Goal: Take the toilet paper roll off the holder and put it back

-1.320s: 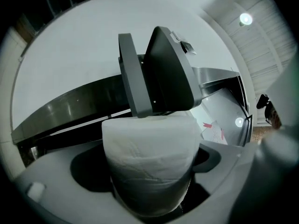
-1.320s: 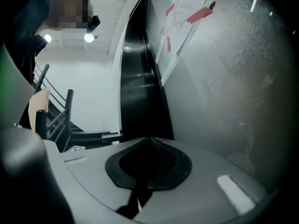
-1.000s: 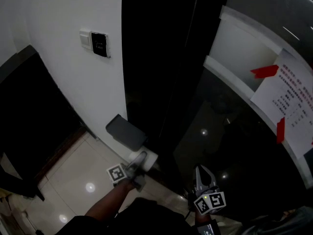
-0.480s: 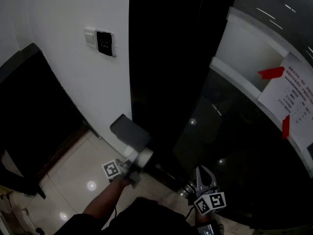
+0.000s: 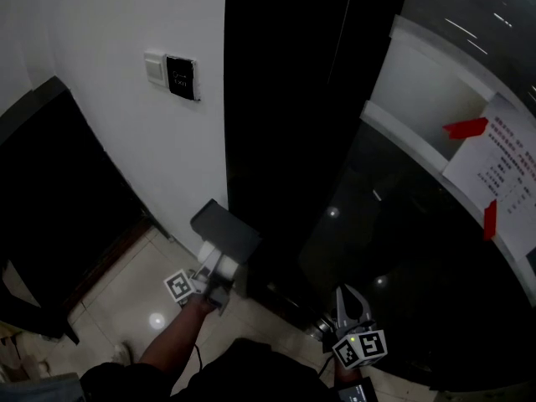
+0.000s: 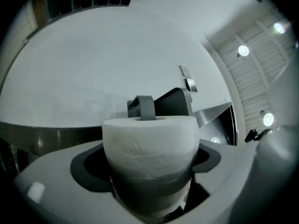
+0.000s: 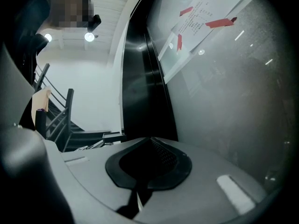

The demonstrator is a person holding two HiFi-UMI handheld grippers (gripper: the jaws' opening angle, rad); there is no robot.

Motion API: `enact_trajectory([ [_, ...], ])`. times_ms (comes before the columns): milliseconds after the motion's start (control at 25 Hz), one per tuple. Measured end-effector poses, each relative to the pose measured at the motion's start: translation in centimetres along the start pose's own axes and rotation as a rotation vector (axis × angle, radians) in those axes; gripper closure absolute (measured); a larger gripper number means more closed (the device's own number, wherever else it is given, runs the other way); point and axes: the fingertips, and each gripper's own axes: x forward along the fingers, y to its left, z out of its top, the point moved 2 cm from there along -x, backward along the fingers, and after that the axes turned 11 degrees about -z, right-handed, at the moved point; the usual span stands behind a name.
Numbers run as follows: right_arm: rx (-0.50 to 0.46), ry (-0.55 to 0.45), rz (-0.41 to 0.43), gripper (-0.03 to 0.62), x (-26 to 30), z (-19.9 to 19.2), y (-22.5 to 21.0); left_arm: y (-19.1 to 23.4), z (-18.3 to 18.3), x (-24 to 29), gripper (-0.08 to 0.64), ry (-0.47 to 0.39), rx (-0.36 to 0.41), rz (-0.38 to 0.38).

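Note:
A white toilet paper roll (image 6: 148, 146) sits clamped between the jaws of my left gripper (image 6: 148, 171), which is shut on it. Just beyond the roll, the holder's grey arm (image 6: 141, 107) rises at the roll's far end, with the holder's dark cover (image 6: 174, 101) on the white wall behind. In the head view the left gripper (image 5: 214, 276) holds the roll (image 5: 211, 258) right under the grey holder (image 5: 224, 228). My right gripper (image 5: 351, 310) hangs low at the right, away from the holder; its jaws are together with nothing between them (image 7: 148, 164).
A white wall (image 5: 109, 124) carries a switch plate and a black keypad (image 5: 179, 75). A black glossy panel (image 5: 293, 115) stands beside the holder, and a glass wall bears a taped notice (image 5: 502, 182). Pale floor tiles (image 5: 134, 300) lie below.
My left gripper has moved left and up with the roll, from beside the holder to directly under its cover. The right gripper has stayed in place.

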Motion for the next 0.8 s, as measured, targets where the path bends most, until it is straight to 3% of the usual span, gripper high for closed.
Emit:
enact_trajectory([
  [240, -0.003, -0.002, 0.004, 0.578, 0.7, -0.2, 0.9, 0.3, 2.7, 0.0, 0.089, 0.015, 0.016, -0.010],
  [520, 0.000, 0.001, 0.013, 0.578, 0.7, -0.2, 1.1, -0.3, 2.5, -0.1, 0.089, 0.025, 0.004, -0.023],
  [800, -0.001, 0.003, 0.024, 0.578, 0.2, 0.0, 1.3, -0.3, 2.6, -2.3, 0.089, -0.011, 0.020, 0.019],
])
